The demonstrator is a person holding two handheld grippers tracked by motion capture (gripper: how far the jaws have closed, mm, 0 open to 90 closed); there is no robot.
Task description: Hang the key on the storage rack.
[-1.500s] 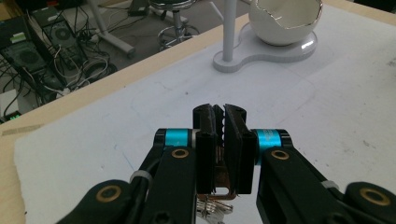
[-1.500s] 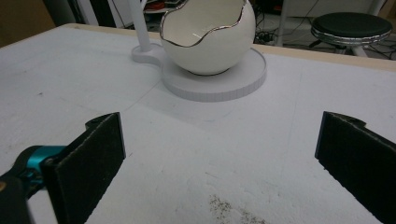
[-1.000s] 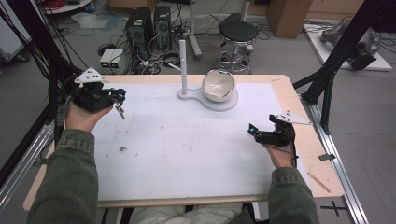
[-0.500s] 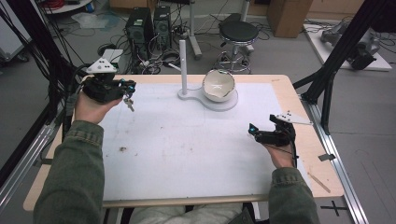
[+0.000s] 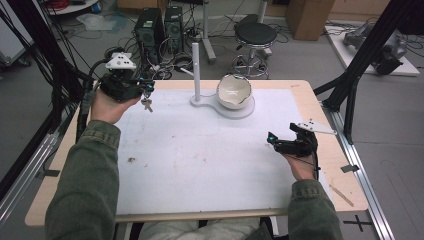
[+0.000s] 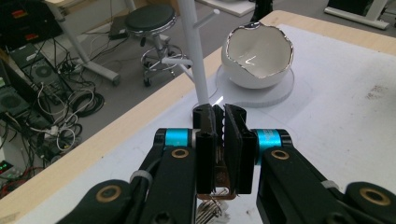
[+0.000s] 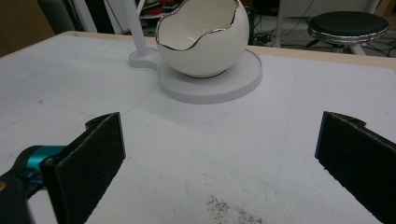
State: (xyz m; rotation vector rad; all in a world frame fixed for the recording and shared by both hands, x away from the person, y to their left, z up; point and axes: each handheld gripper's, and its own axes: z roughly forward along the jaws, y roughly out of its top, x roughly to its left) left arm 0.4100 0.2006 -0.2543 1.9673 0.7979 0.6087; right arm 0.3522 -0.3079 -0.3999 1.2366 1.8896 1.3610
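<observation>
In the high view the left gripper (image 5: 144,90) sits in the upper left of the frame, raised over the far left corner of the table (image 5: 300,90). Its jaws are pressed tight on a bunch of keys (image 5: 147,103), which hangs just below them. In the left gripper view the two black jaws stand nearly together in the middle of the frame, with the keys (image 6: 215,179) pinched between them and dangling at the bottom edge.

Beyond the jaws in that view stands a white post (image 6: 195,56) with short pegs, and to its right an egg-shaped white bowl (image 6: 259,56) with a silver rim, both on one white base (image 6: 280,91).

The right gripper (image 5: 280,142) rests at the right of the high view, low on the white mat (image 5: 200,165), well apart from the keys. In the right gripper view its jaws stand wide apart at the lower left and lower right, with nothing between them, and the bowl (image 7: 203,37) lies ahead at the top of the frame.
</observation>
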